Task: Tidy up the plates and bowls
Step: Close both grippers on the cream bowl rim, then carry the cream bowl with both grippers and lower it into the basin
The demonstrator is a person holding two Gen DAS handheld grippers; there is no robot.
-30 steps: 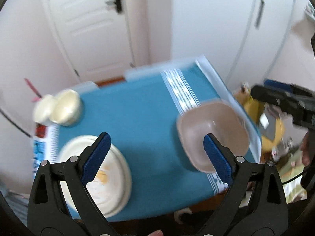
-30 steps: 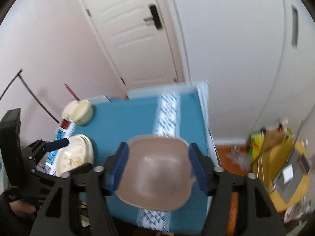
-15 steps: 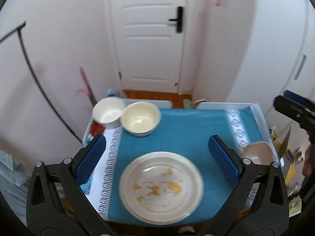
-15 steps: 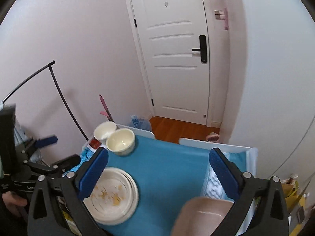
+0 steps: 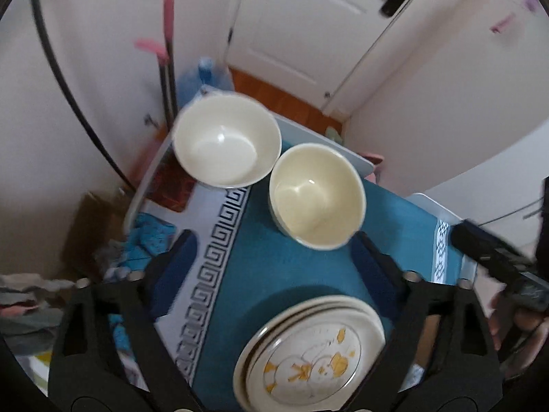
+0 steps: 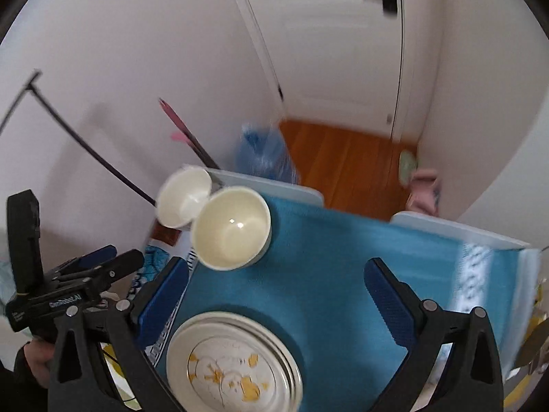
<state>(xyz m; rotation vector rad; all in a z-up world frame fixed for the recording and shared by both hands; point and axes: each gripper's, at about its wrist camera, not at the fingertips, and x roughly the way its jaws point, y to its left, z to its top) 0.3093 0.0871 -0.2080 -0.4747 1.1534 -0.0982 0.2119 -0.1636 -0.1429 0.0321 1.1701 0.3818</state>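
Bowls, white (image 5: 226, 140) and cream (image 5: 317, 194), are now seen closer than before; both claws (image 5: 274, 257) (image 6: 276, 292) are held spread, empty, over the blue-clothed bench (image 6: 343, 250) by a white door (image 6: 336, 34).

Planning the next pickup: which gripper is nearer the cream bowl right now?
Left, likely. The left gripper hangs open just short of the cream bowl, its right finger almost at the rim. The right gripper is open too, set farther back.

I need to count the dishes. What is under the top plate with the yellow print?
At least one more plate shows under the top plate: only its rim. How many lie beneath is hidden.
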